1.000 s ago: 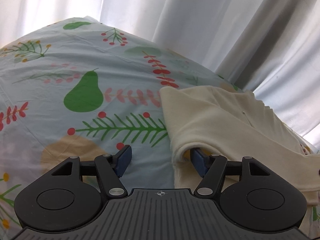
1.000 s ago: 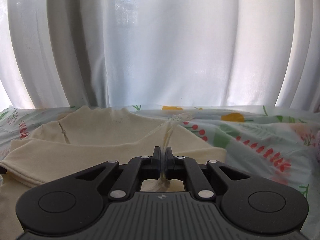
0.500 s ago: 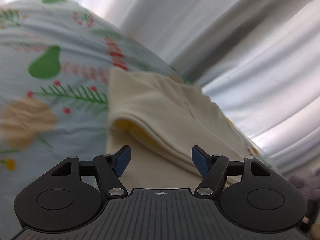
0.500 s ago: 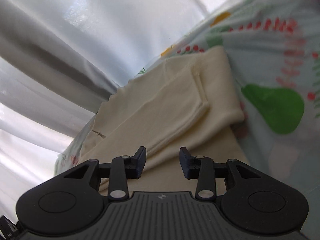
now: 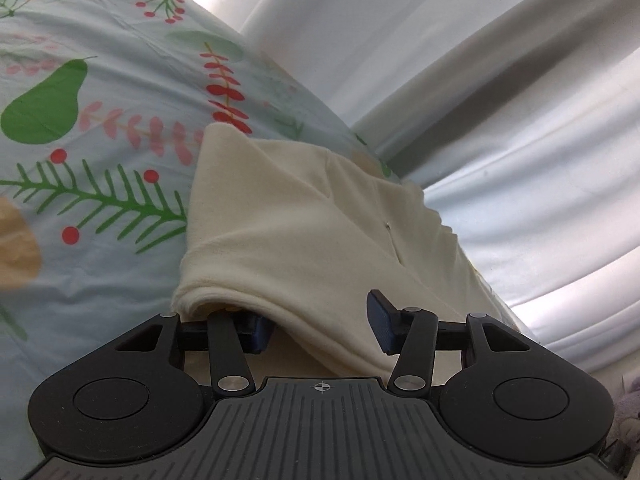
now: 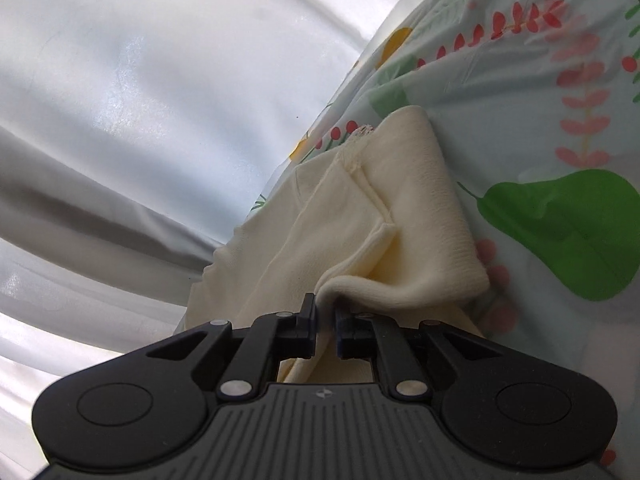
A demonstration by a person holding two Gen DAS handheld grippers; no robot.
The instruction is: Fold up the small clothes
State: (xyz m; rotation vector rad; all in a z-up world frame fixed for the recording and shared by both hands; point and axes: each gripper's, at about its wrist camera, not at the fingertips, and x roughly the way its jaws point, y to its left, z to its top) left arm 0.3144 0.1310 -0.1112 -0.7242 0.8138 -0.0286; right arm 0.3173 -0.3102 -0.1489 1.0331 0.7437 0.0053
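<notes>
A cream garment (image 5: 304, 220) lies folded on a floral bedsheet (image 5: 100, 120), its thick folded edge facing my left gripper (image 5: 320, 320). The jaws are closing around that edge: the left finger is tucked under the fold, the right finger stands beside it, and neither pad presses the cloth. In the right wrist view the same garment (image 6: 404, 208) shows a sleeve folded over the body. My right gripper (image 6: 326, 312) is shut on the garment's near edge, which bunches up between the fingers.
White curtains (image 5: 480, 80) hang close behind the bed, also filling the left of the right wrist view as curtains (image 6: 140, 100). The printed sheet (image 6: 540, 92) spreads out to the right of the garment.
The left gripper slid its left finger under the fold and its jaws narrowed. The right gripper rolled over, opened, then pinched shut on the garment's near edge.
</notes>
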